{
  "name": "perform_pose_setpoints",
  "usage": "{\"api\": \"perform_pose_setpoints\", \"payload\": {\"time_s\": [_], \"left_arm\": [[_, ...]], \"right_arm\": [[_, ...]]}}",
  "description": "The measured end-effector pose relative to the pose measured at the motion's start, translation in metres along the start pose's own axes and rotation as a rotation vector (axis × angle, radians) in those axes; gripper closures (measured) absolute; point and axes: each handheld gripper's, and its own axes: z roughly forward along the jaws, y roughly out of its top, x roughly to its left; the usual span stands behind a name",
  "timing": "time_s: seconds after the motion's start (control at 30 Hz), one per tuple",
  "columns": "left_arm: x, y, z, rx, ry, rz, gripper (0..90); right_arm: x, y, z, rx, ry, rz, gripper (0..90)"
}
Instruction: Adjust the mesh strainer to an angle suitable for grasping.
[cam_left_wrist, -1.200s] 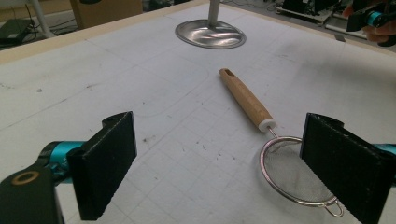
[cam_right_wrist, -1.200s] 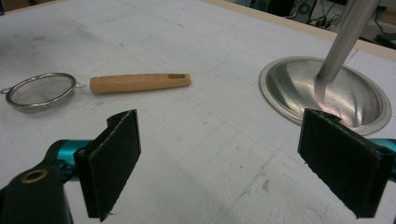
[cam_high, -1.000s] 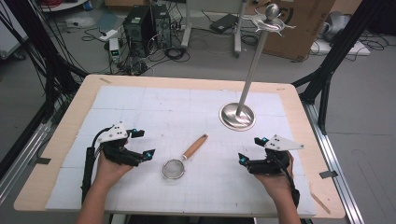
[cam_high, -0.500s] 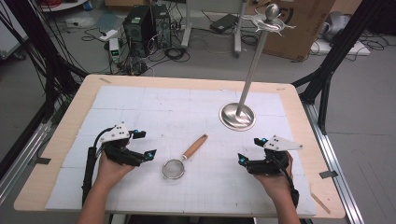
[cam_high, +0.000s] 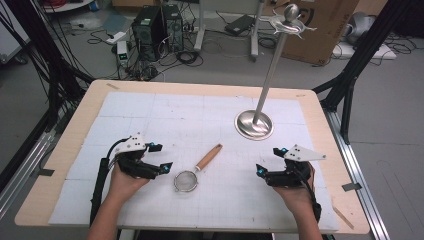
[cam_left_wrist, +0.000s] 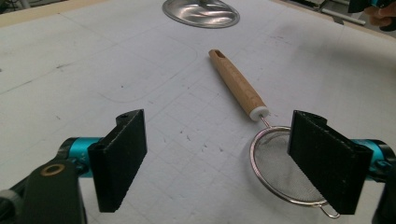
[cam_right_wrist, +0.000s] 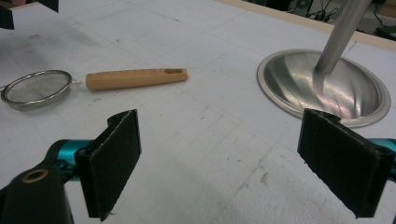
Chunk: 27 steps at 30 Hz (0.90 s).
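Left gripper, jaws spread wide and empty, held low over the white mat near the table's front-left corner; just beside its right jaw, a small mesh strainer lying flat, wooden handle angled away toward the far right. Right gripper, likewise released and holding nothing, low near the front-right corner, well apart from the strainer. Beyond it, toward the right edge, a round polished metal stand base with a slim pole rising to a hooked top with a ball finial.
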Motion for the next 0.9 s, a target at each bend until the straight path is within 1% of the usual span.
{"api": "perform_pose_setpoints", "payload": {"time_s": [0.03, 0.1, 0.17, 0.4, 0.53, 0.57, 0.6, 0.67, 0.7, 0.73, 0.77, 0.83, 0.87, 0.9], "left_arm": [[-0.001, 0.000, 0.003, 0.002, -0.004, -0.001, 21.7], [-0.002, 0.001, 0.004, 0.007, -0.005, -0.002, 22.5], [-0.005, 0.003, 0.008, 0.018, -0.016, 0.009, 23.3], [-0.011, 0.009, 0.017, 0.044, -0.020, 0.014, 24.3], [-0.014, 0.014, 0.029, 0.054, -0.032, 0.009, 24.6], [-0.015, 0.015, 0.033, 0.063, -0.036, 0.013, 24.7], [-0.018, 0.017, 0.041, 0.093, -0.040, 0.022, 24.8], [-0.020, 0.021, 0.050, 0.132, -0.043, 0.027, 24.7], [-0.020, 0.021, 0.050, 0.132, -0.043, 0.027, 24.5], [-0.022, 0.022, 0.054, 0.149, -0.041, 0.028, 24.5], [-0.025, 0.025, 0.062, 0.167, -0.046, 0.030, 24.5], [-0.026, 0.027, 0.070, 0.185, -0.054, 0.026, 24.7], [-0.026, 0.027, 0.070, 0.185, -0.054, 0.026, 24.9], [-0.027, 0.028, 0.073, 0.201, -0.055, 0.030, 25.0]], "right_arm": [[-0.001, 0.000, 0.000, -0.003, -0.003, -0.007, 12.3], [-0.001, 0.000, -0.001, -0.004, -0.002, -0.004, 12.4], [-0.001, 0.001, -0.002, -0.007, -0.004, -0.003, 12.4], [0.000, 0.002, -0.003, -0.013, -0.001, -0.003, 13.4], [-0.001, 0.002, -0.004, -0.013, 0.000, -0.007, 13.4], [0.000, 0.002, -0.004, -0.015, 0.000, -0.003, 13.4], [0.000, 0.002, -0.004, -0.014, -0.001, 0.002, 13.4], [-0.001, 0.002, -0.004, -0.015, 0.001, 0.000, 13.4], [-0.001, 0.002, -0.004, -0.014, 0.002, -0.001, 13.4], [-0.001, 0.002, -0.004, -0.015, 0.002, -0.001, 13.4], [-0.001, 0.002, -0.004, -0.016, 0.002, -0.003, 13.4], [-0.001, 0.002, -0.004, -0.016, 0.006, 0.000, 13.4], [-0.001, 0.002, -0.005, -0.017, 0.005, -0.002, 13.4], [-0.001, 0.002, -0.005, -0.020, 0.005, 0.001, 13.4]]}}
